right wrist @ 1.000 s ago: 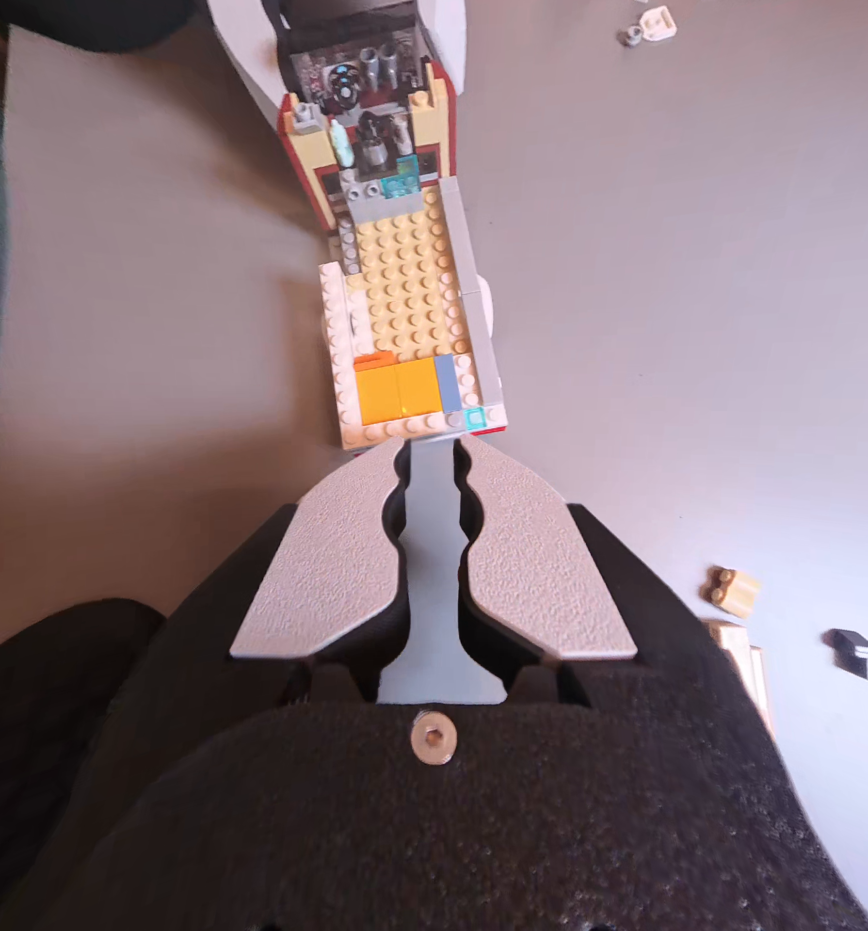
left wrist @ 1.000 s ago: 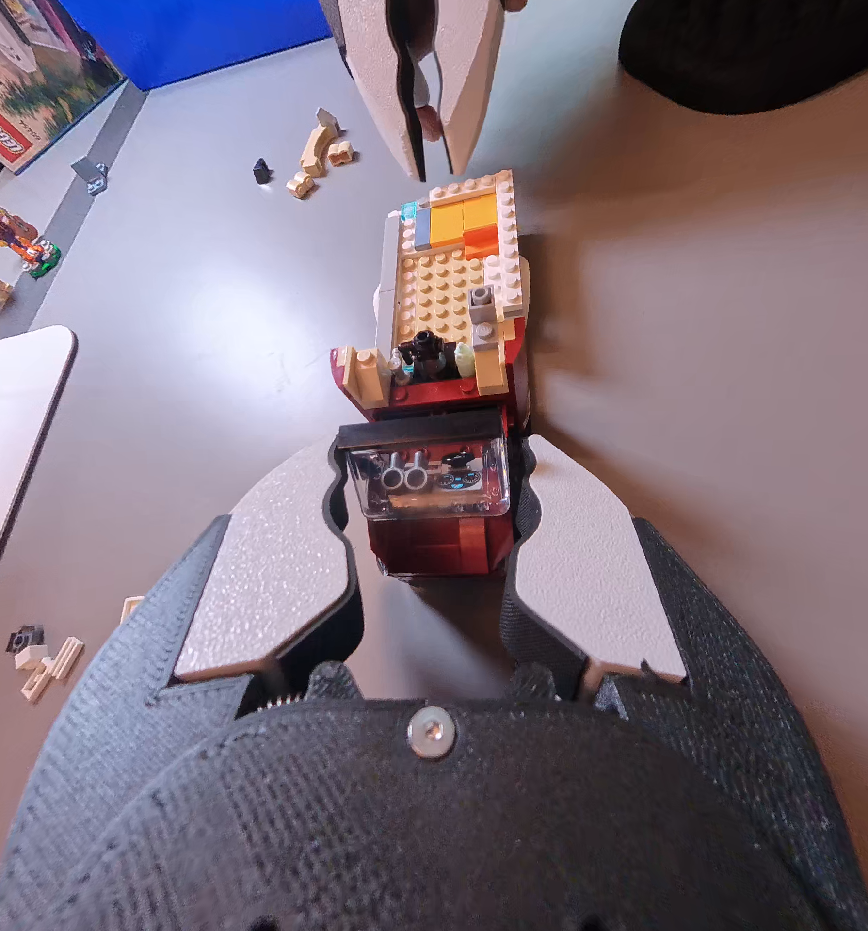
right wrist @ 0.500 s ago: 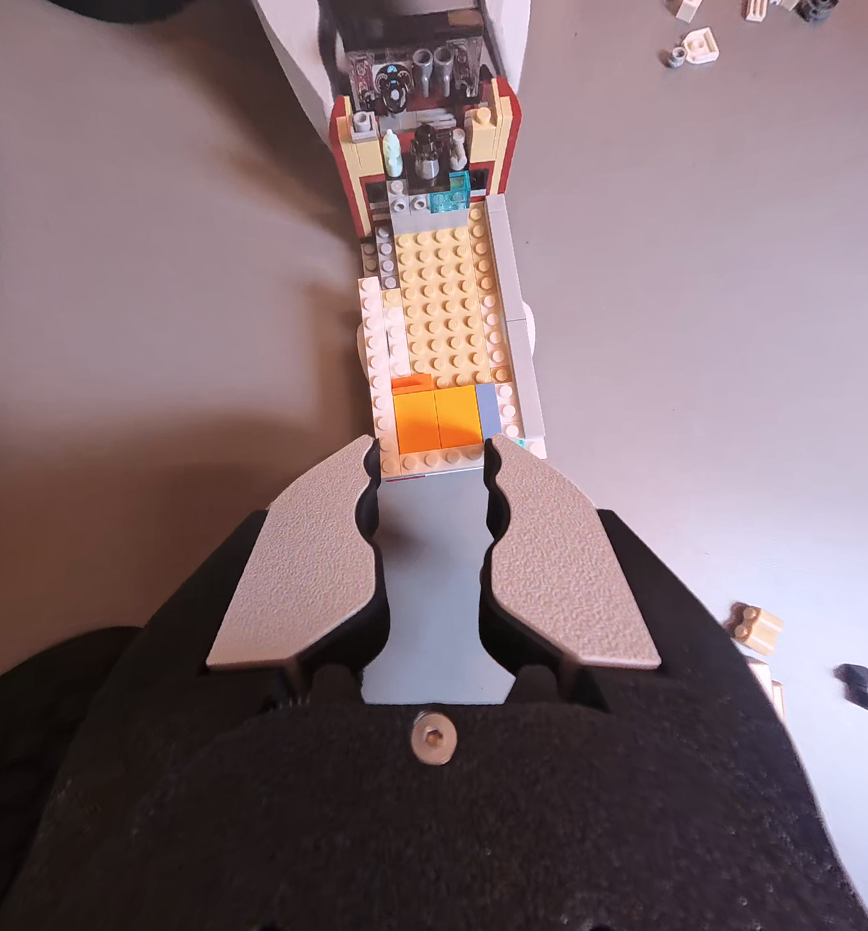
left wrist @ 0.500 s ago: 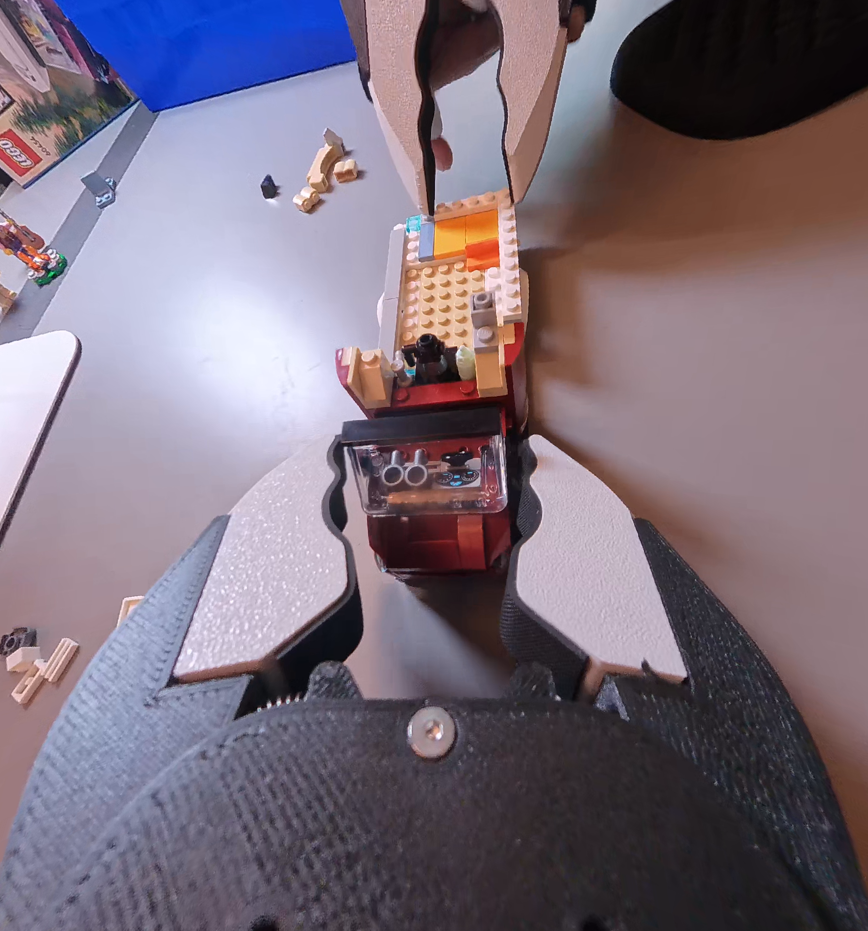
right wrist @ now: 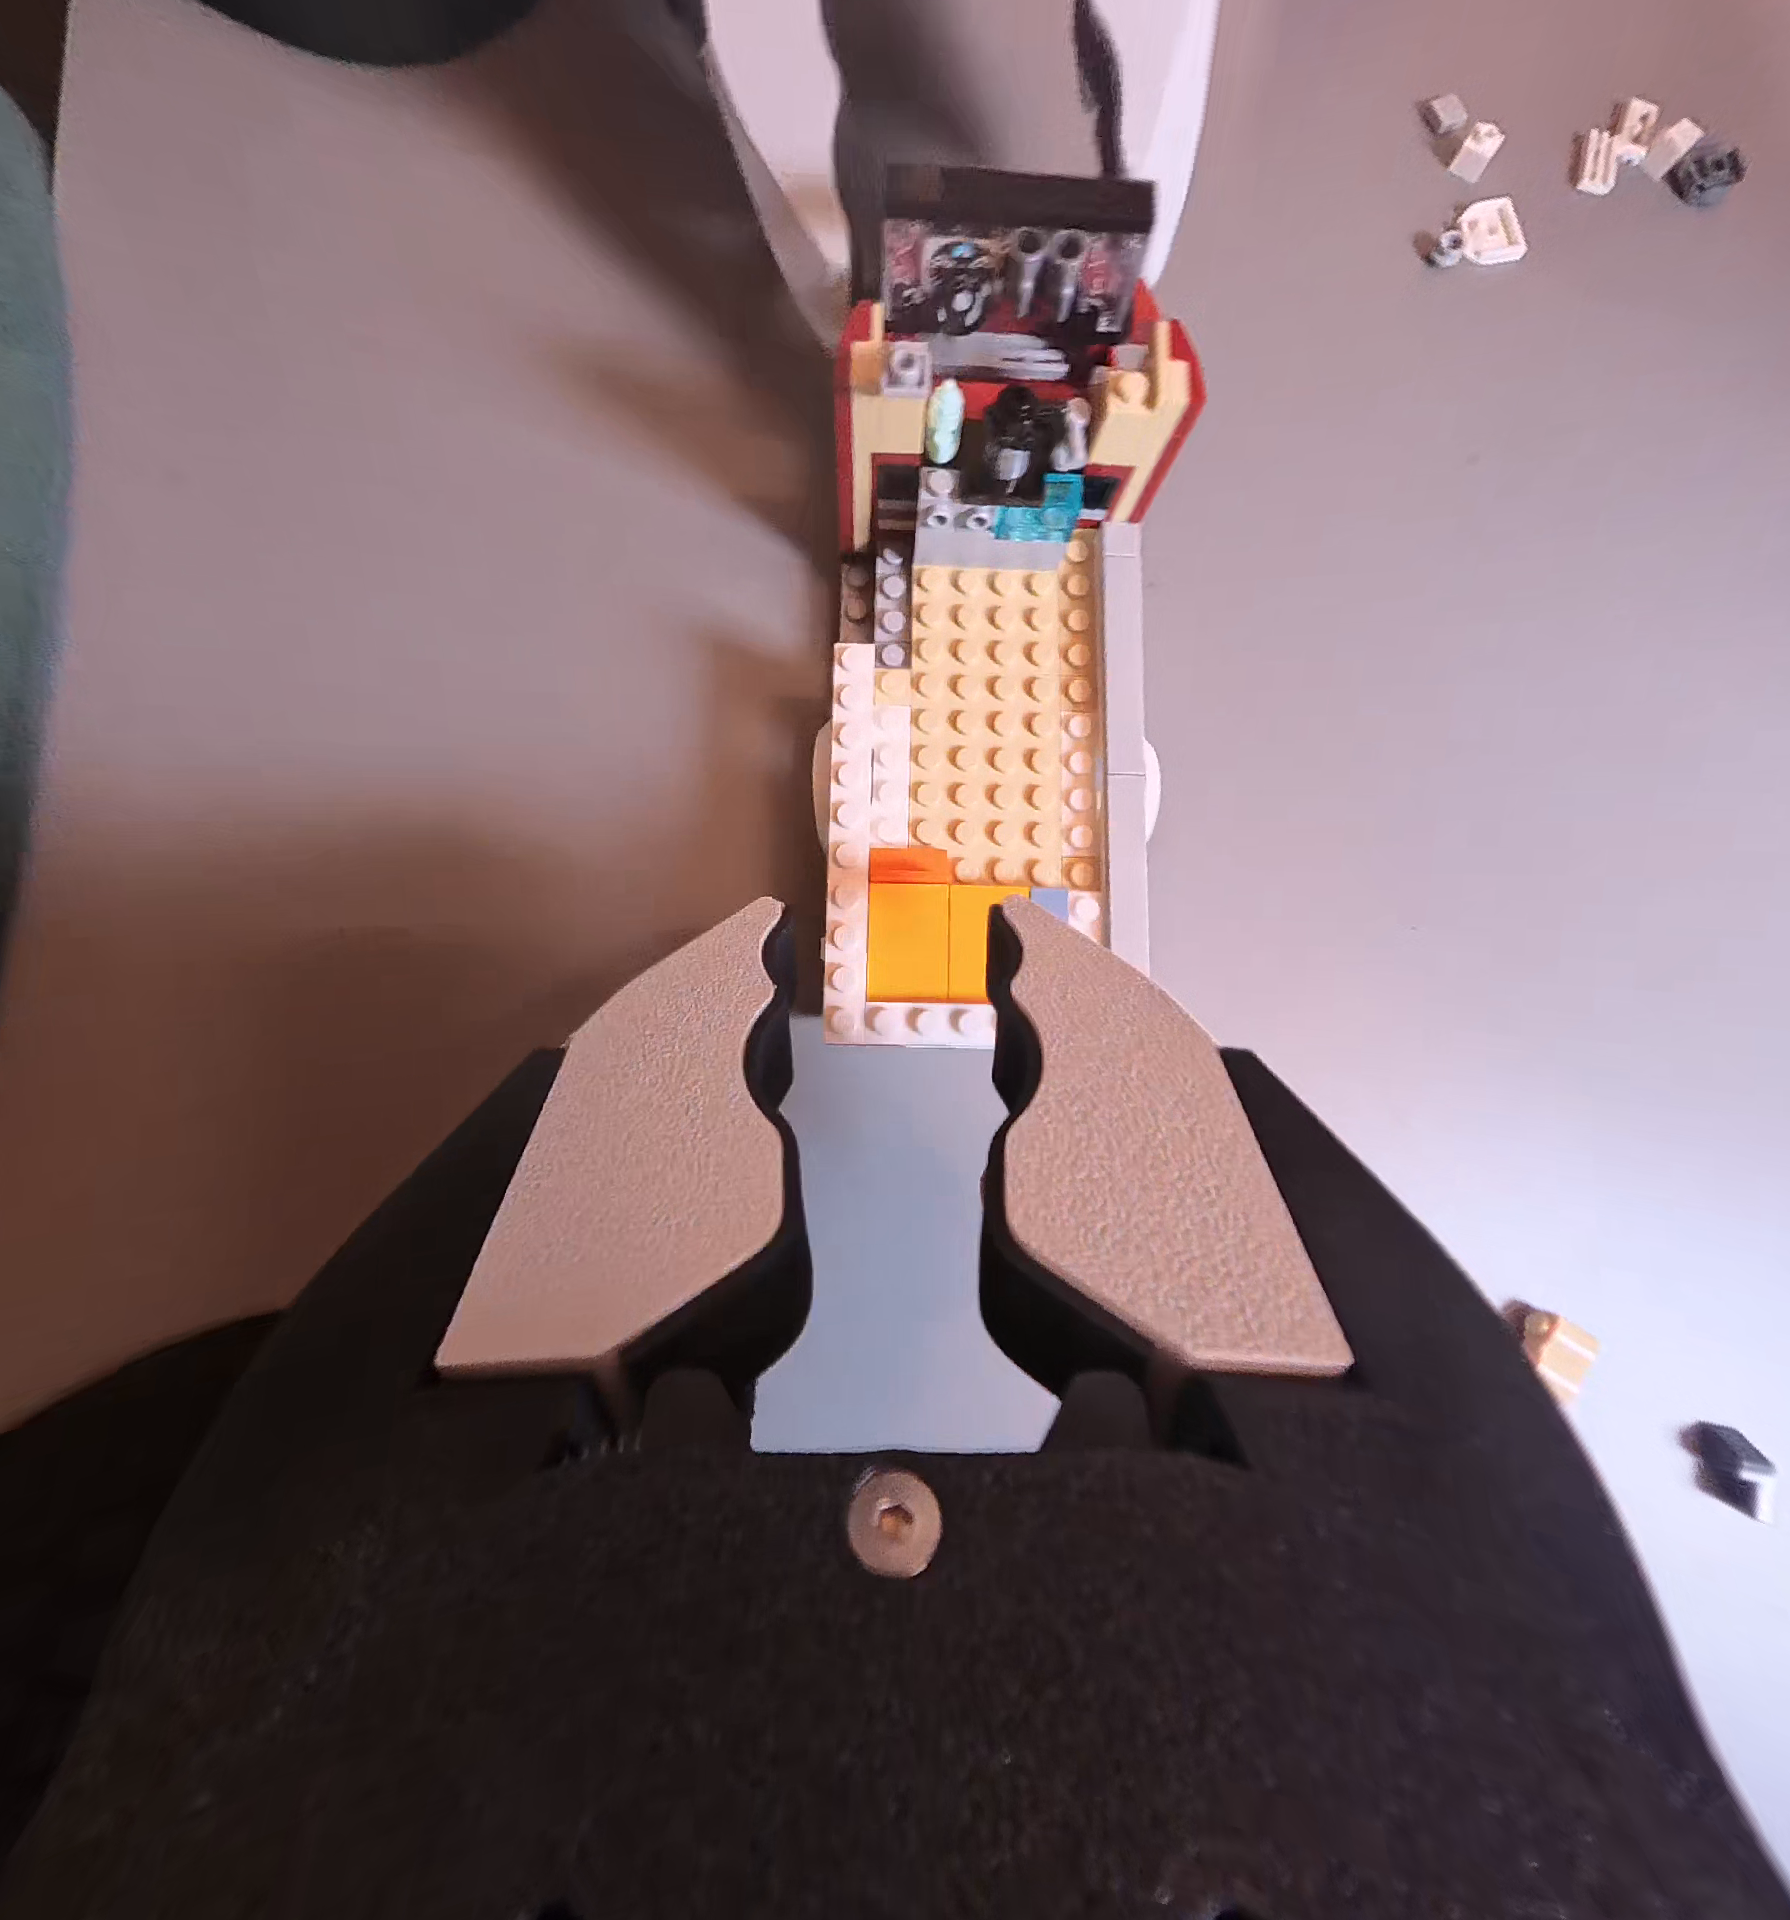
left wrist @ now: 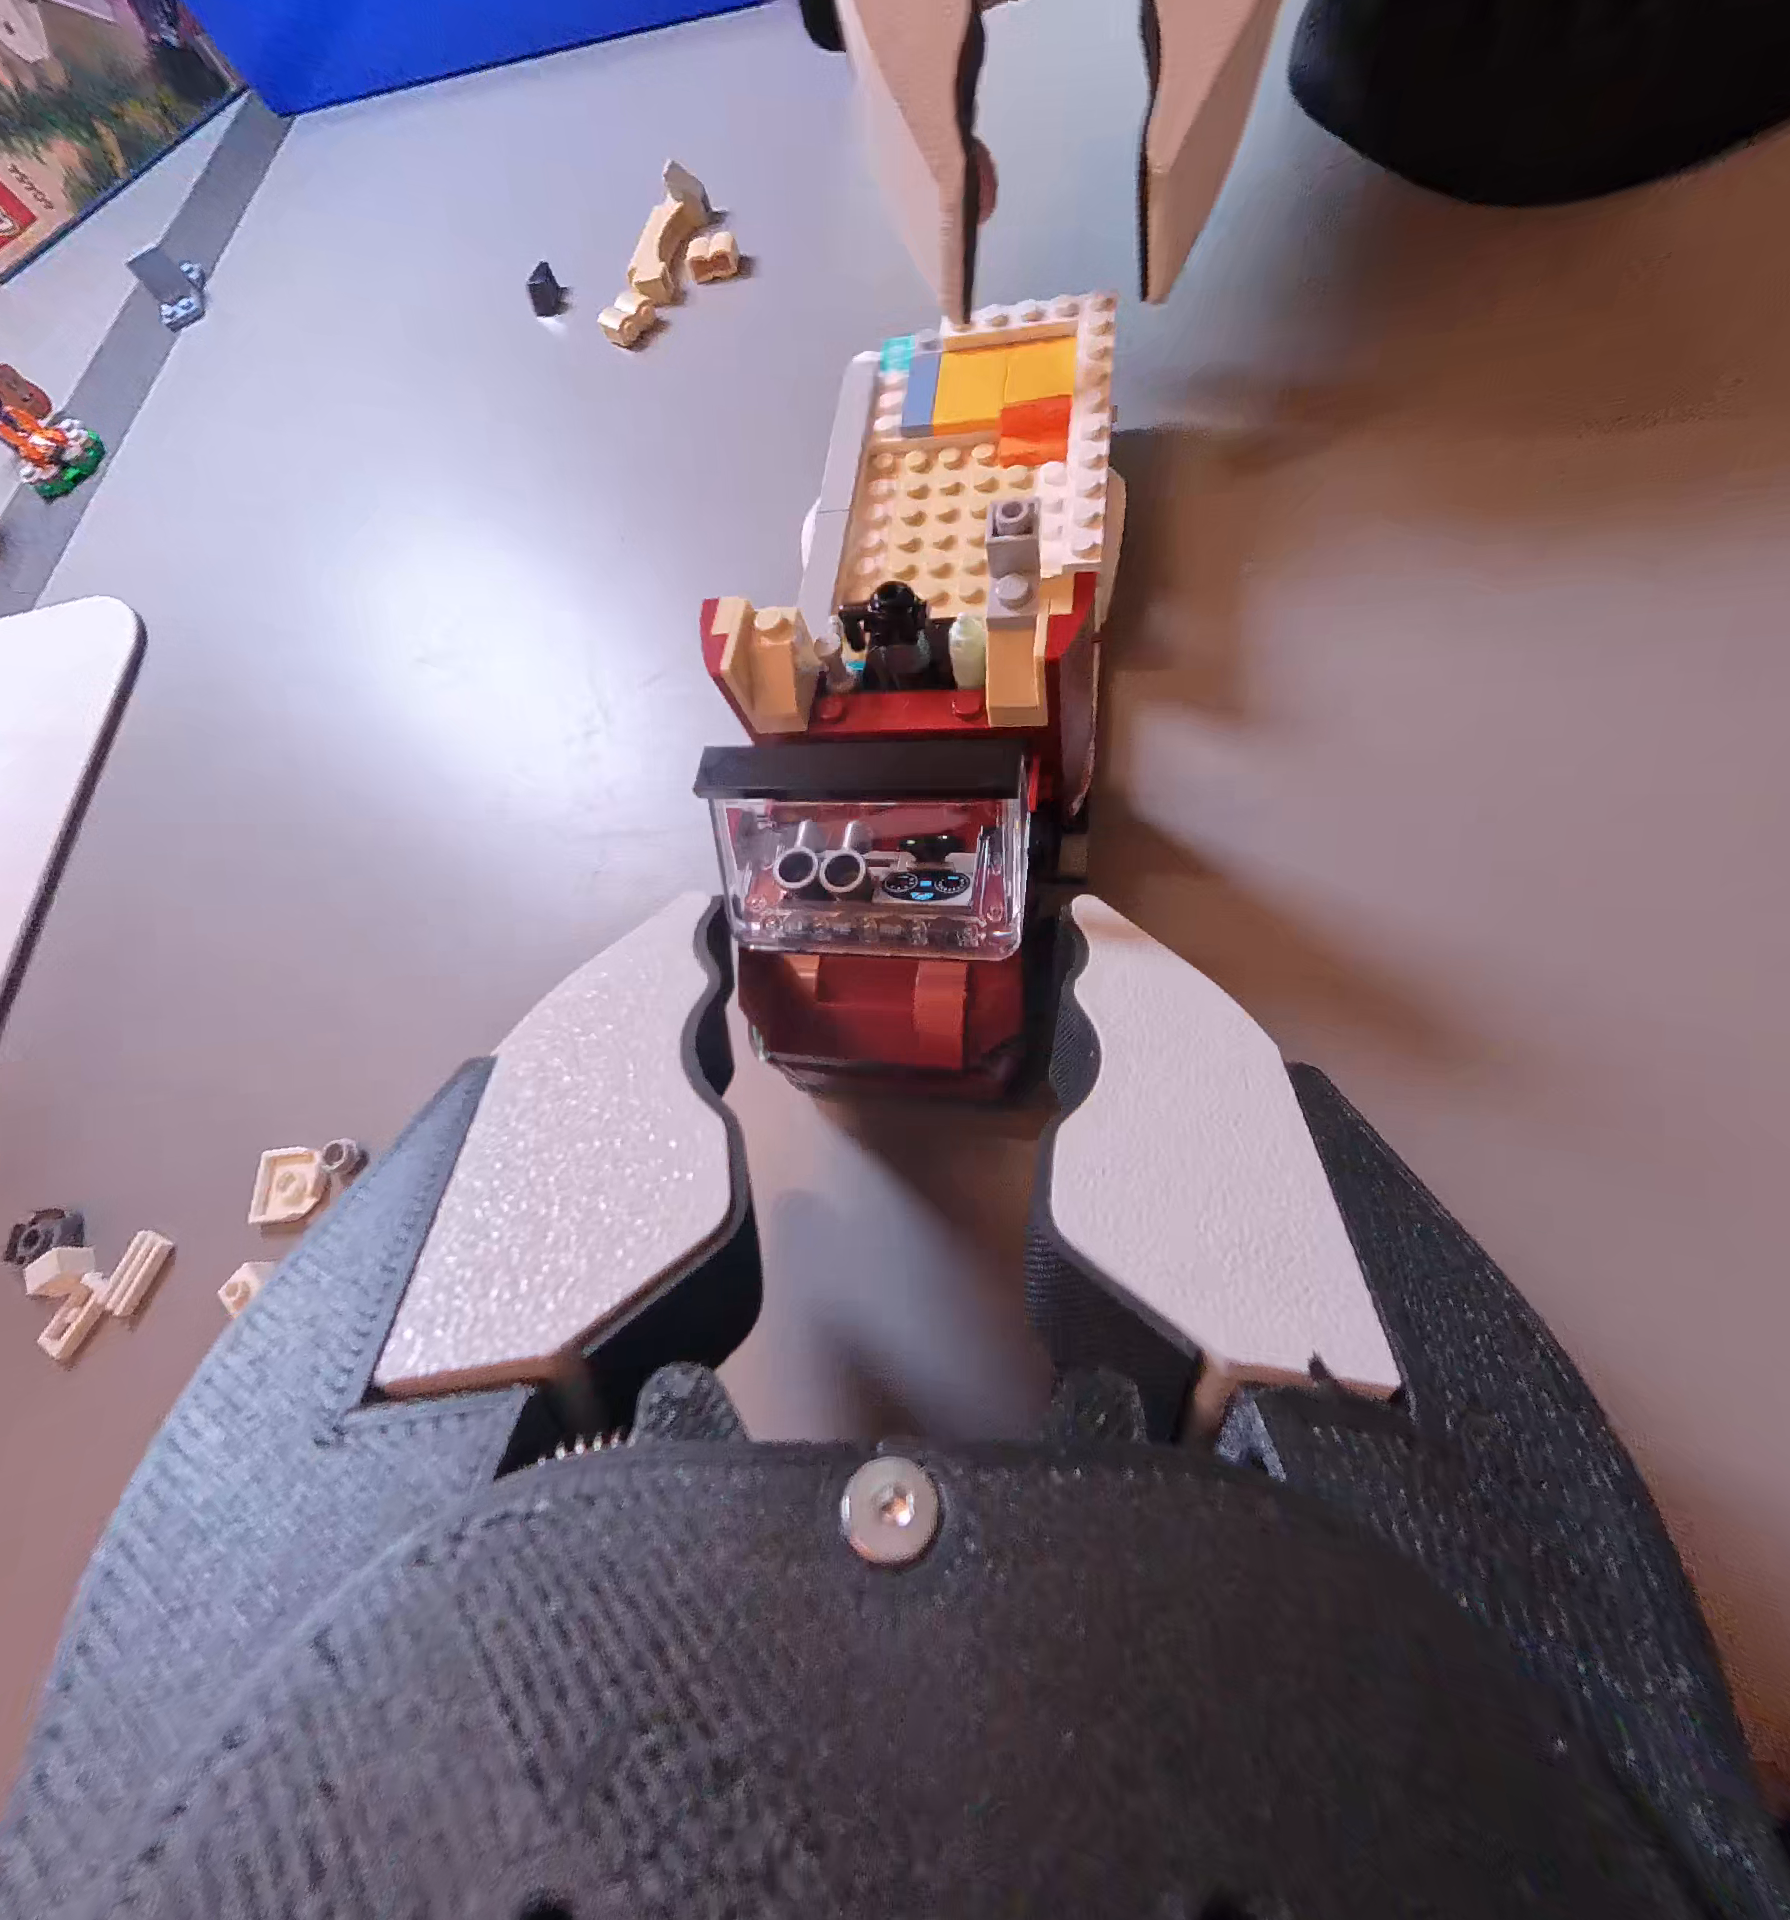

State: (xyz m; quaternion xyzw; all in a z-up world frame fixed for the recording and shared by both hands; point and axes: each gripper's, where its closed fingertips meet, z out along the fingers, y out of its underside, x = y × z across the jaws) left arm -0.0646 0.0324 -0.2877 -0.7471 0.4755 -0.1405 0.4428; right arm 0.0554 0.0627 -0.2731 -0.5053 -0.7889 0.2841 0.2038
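Observation:
A brick-built van (left wrist: 964, 520) stands on the grey table (left wrist: 403, 727). It has a dark red hood, a clear windshield, a tan studded floor and orange-yellow tiles at the rear. My left gripper (left wrist: 886, 904) has its pads against the two sides of the hood, with the windshield just beyond the tips. Its pale fingers (right wrist: 777, 177) flank the cab in the right wrist view. My right gripper (right wrist: 891, 914) is open and holds nothing. It hovers over the van's (right wrist: 995, 707) rear end, one tip above the yellow tiles and the other off the van's side. It also shows in the left wrist view (left wrist: 1057, 301).
Loose tan pieces (left wrist: 662, 270) and a small black piece (left wrist: 543, 286) lie beyond the van on the left. More small pieces (left wrist: 91, 1278) lie near my left gripper, beside a white board (left wrist: 18, 779). A toy box (left wrist: 39, 135) and figures (left wrist: 8, 416) stand far left. A dark sleeve (left wrist: 1597, 94) is far right. Left tips to right tips: about 12 cm.
My right gripper opened from nearly shut and moved forward over the van's rear. My left gripper slid back from the windshield to the hood, and its fingers drew slightly closer together.

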